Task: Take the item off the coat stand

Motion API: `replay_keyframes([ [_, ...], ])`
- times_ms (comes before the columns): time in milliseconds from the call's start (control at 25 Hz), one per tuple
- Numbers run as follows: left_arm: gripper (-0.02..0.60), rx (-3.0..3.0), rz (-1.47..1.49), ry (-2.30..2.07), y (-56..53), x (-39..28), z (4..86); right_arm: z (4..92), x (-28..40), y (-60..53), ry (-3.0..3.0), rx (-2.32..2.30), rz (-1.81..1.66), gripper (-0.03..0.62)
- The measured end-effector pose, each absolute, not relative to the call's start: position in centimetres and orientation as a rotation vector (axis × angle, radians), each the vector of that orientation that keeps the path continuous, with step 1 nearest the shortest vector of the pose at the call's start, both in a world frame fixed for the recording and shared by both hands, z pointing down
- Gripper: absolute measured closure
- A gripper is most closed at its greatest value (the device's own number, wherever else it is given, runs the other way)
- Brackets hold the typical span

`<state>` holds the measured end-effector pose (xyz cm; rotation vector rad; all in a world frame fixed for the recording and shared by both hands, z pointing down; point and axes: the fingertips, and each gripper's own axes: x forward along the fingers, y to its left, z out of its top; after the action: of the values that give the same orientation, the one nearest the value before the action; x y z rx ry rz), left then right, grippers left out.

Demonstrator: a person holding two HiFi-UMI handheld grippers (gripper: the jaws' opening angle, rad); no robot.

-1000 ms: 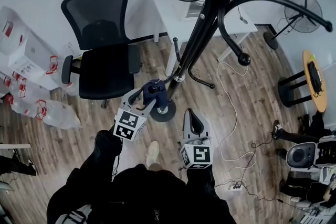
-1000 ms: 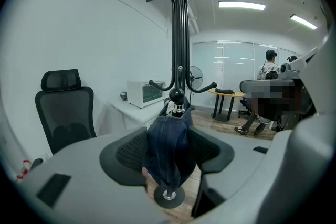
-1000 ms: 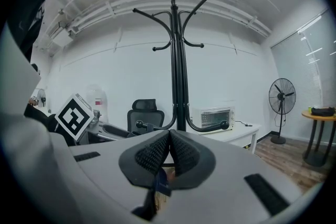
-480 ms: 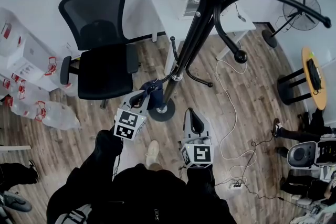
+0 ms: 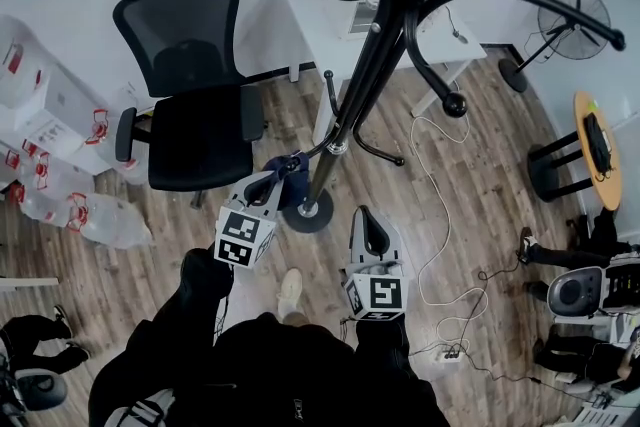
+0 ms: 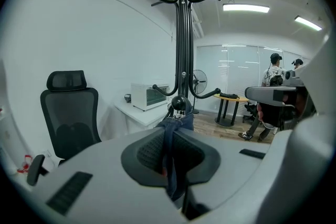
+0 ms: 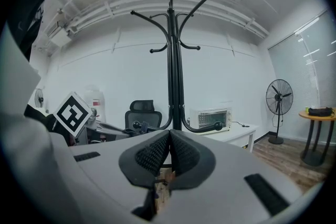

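- The blue cloth item (image 6: 173, 131) is dark, denim-like fabric, bunched into a narrow fold. It may be a small garment or a bag; the views are too poor to say which.
- It hangs from a low ball-tipped hook (image 6: 179, 103) of the black coat stand (image 5: 365, 85), just left of the pole and above the round base.
- The left gripper (image 5: 270, 185) reaches to that hook. Its jaws are closing tight on the fold, with the pads pressed on the cloth from both sides.
- The right gripper (image 5: 368, 233) is held nearer, right of the base and apart from the stand. Its claw is pressed together with nothing in it.
- A second ago the left jaws stood wide around the cloth and more of the blue bundle showed. Now they pinch it and cover most of it.
- The right gripper sits in the same spot as before.
- A black office chair (image 5: 190, 85) stands to the far left, and a white table (image 5: 320, 20) behind the stand.
- A floor fan (image 5: 572, 15) is at the far right, and a round yellow table (image 5: 595, 140) at the right.
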<state>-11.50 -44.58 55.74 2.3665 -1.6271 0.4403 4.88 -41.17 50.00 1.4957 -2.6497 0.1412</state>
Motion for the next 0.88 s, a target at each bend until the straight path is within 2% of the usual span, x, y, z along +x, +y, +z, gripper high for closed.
replay_keyframes([
  [880,0.549,2.395,0.365,-1.701,-41.9,-12.4,51.4,48.2,4.2,-38.7,-2.688,1.494,0.098,0.577],
])
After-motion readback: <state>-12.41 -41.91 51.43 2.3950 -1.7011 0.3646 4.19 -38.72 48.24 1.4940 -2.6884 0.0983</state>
